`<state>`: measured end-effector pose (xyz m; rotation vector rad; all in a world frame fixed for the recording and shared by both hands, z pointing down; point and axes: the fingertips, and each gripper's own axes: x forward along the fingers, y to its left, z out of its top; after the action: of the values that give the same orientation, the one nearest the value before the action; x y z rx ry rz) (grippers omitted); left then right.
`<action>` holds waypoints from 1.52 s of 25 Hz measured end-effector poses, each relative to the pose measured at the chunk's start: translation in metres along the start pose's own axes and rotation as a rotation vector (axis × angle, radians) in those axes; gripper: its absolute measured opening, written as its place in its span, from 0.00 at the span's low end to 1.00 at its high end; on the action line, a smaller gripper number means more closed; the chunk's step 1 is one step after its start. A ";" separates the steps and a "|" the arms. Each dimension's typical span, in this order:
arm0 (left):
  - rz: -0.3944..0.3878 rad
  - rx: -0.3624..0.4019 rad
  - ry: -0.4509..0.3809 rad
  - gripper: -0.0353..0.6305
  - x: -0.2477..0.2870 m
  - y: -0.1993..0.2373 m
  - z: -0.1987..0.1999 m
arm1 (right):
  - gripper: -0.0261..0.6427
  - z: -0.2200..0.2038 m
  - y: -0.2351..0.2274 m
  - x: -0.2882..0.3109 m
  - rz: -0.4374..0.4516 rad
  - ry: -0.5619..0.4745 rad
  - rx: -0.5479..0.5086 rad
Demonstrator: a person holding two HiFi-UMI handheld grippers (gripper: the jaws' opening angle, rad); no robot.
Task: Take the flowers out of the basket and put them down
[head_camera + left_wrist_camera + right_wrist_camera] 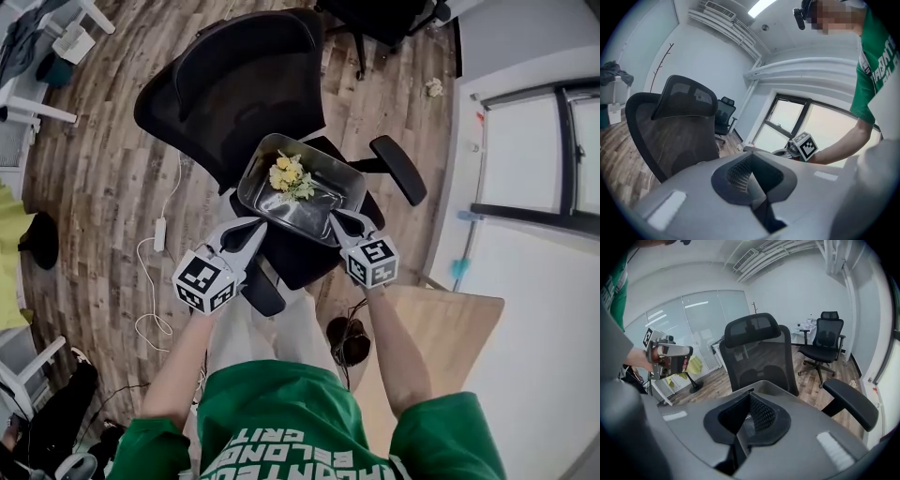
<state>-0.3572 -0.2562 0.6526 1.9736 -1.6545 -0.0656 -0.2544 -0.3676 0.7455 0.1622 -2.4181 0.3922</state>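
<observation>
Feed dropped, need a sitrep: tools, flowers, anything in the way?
Left tool and right tool both shut on basket rim. Flowers inside basket. Black chair directly beneath; nothing covering flowers.

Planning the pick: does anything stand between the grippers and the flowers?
Nothing visible covers the flowers; the metal basket is open above. Yet the left gripper and right gripper both grip its near rim.

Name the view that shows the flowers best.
Head view: the flowers lie in plain sight inside the metal tray, seen from above. Neither gripper view shows the flowers; each catches just the tray's rim at its jaws.
</observation>
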 end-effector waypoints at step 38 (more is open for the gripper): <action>0.095 -0.250 -0.095 0.08 0.059 0.101 -0.103 | 0.54 -0.143 -0.116 0.273 0.084 0.411 0.105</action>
<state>-0.3944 -0.2794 0.8018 1.7263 -1.7066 -0.3194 -0.3516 -0.4356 1.0522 0.0221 -2.0048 0.5347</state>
